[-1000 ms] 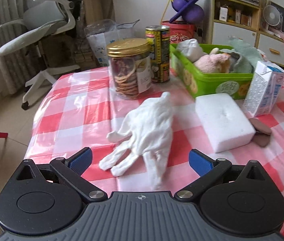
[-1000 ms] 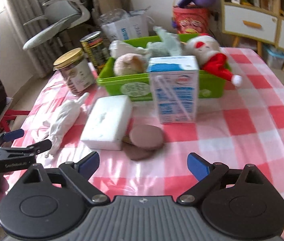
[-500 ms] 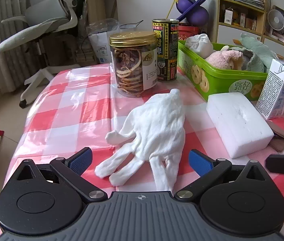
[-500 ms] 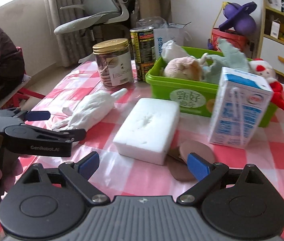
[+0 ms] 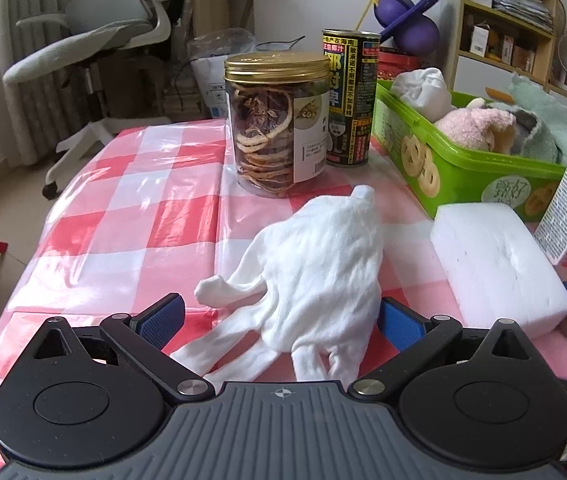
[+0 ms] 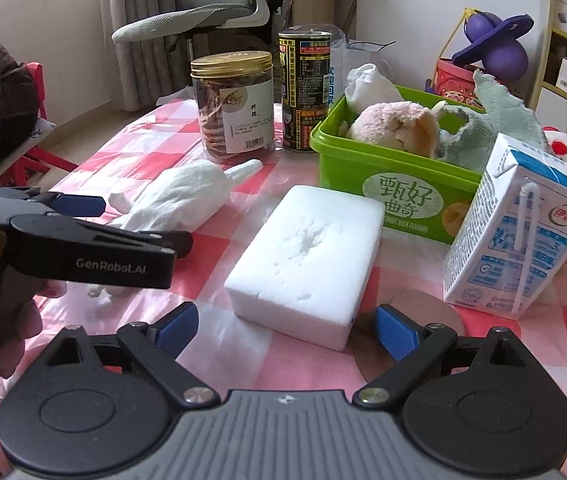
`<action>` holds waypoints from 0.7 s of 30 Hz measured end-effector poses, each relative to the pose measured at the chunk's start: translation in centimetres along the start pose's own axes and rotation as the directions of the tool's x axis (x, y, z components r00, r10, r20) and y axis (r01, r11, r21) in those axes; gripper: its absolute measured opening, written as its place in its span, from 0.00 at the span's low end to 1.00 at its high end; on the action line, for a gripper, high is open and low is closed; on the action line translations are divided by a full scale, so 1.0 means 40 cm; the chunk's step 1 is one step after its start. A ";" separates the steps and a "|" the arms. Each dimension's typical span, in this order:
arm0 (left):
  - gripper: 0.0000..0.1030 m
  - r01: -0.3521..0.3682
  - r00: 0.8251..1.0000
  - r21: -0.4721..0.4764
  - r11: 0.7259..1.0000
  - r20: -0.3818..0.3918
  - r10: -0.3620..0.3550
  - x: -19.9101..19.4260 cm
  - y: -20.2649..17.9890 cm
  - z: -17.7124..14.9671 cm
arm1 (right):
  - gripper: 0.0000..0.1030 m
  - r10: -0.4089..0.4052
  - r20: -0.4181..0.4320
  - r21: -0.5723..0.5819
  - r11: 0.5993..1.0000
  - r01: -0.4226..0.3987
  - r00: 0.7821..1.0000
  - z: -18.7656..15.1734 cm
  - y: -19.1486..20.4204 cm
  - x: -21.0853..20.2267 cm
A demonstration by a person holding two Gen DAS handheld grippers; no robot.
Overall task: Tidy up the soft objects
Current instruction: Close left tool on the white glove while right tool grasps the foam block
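On the red-and-white checked tablecloth [image 5: 131, 216], two soft things are seen outside the green plastic bin [image 6: 395, 184]: a white cotton glove [image 5: 323, 276] and a white sponge block [image 6: 307, 256]. Inside the bin a pink plush toy [image 6: 395, 124], a pale green cloth [image 6: 499, 116] and a crumpled white cloth [image 6: 367, 84] are already lodged, so the sorting is judged partly done, with the glove and the sponge left to be put away.

The left gripper [image 5: 279, 320] is held wide open, nothing being gripped; the glove's fingers lie between its blue pads [image 5: 163, 316], apparently not clamped. The right gripper [image 6: 283, 328] is likewise spread wide and empty, and the near end of the sponge block is framed between its pads [image 6: 395, 330]. Whether either pad is touching its object cannot be told.

Hard items are left standing on the cloth and are presumably not meant for the bin: a gold-lidded jar of dried citrus slices [image 5: 279, 124], a tall black drink can [image 5: 349, 96], a milk carton [image 6: 519, 224] just beside the sponge, and two brown discs [image 6: 415, 308] partly hidden under the sponge's corner. A Santa toy [image 6: 563, 148] is glimpsed behind the carton; whether it lies in the bin cannot be told.

Both remaining pick-ups are judged not yet begun.
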State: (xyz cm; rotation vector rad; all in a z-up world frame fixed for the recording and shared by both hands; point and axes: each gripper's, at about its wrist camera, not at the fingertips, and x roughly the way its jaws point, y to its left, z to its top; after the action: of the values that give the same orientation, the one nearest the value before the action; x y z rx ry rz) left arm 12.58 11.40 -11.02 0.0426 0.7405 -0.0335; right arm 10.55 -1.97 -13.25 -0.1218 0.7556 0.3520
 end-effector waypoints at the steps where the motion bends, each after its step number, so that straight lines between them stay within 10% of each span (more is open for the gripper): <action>1: 0.94 0.001 1.000 -0.005 1.000 -0.002 -0.001 0.001 0.001 0.001 | 0.78 -0.005 -0.001 0.000 1.000 0.005 1.000 0.000 0.000 0.004; 21: 0.71 0.013 1.000 -0.040 0.999 -0.018 -0.013 0.012 -0.018 0.020 | 0.78 -0.038 -0.008 0.032 0.999 0.039 0.999 0.021 -0.003 0.029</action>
State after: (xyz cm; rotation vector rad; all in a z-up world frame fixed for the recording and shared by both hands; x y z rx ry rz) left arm 13.44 10.62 -10.77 0.0004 0.7592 -0.0308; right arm 11.91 -1.56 -13.44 -0.1076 0.7644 0.3030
